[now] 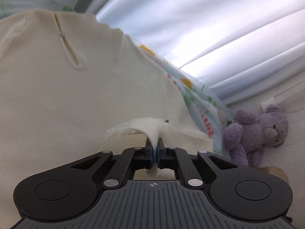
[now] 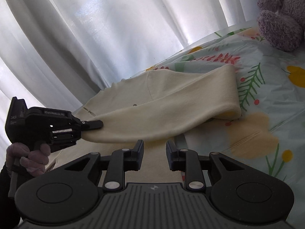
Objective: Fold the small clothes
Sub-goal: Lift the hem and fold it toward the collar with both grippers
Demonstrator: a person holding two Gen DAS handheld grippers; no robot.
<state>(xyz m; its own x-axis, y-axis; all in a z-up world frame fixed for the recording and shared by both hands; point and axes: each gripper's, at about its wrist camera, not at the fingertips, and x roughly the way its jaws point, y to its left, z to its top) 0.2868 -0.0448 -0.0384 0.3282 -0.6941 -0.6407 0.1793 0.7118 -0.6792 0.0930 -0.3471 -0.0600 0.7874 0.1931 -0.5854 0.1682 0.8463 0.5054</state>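
A cream garment [image 2: 167, 112] lies on a floral sheet [image 2: 266, 114], one side lifted and rolled over itself. My left gripper [image 1: 154, 145] is shut on a pinch of its cream fabric, a frayed white edge [image 1: 122, 130] sticking out beside the jaws. The garment [image 1: 76, 95] fills the left wrist view, with a slit at its neckline [image 1: 66, 43]. In the right wrist view the left gripper [image 2: 95, 127] holds the raised fold at the left. My right gripper [image 2: 154, 148] is open and empty, just below the lifted fold, above flat cream cloth.
A purple teddy bear [image 1: 261, 131] lies on the white surface beside the floral sheet; it also shows in the right wrist view [image 2: 280, 15] at the top right. White curtains [image 2: 114, 38] hang behind the bed. A gloved hand [image 2: 28, 160] holds the left gripper.
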